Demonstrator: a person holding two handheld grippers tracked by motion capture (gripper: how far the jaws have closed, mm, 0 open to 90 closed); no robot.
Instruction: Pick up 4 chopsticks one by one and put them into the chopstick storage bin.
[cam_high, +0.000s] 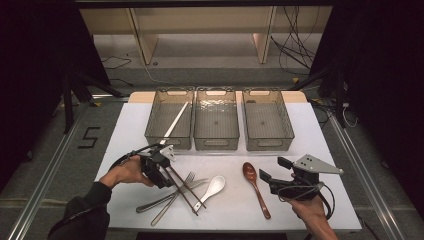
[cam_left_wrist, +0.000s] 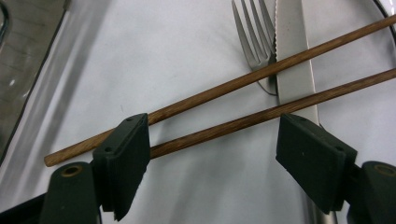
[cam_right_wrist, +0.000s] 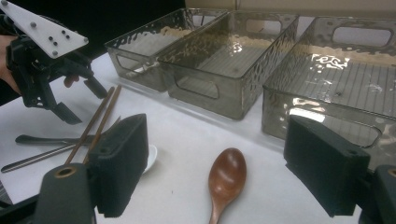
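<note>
Open left claw (cam_left_wrist: 212, 149) astride chopsticks (cam_left_wrist: 224, 127)

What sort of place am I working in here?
Probably a lab or data-recording bench, not a kitchen: a white table bounded by metal rails, loose cables on the floor behind, and three clear bins lined up for sorting cutlery.

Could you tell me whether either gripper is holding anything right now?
Nothing: the left gripper is open around the wooden chopsticks, and the right gripper is open too.
</note>
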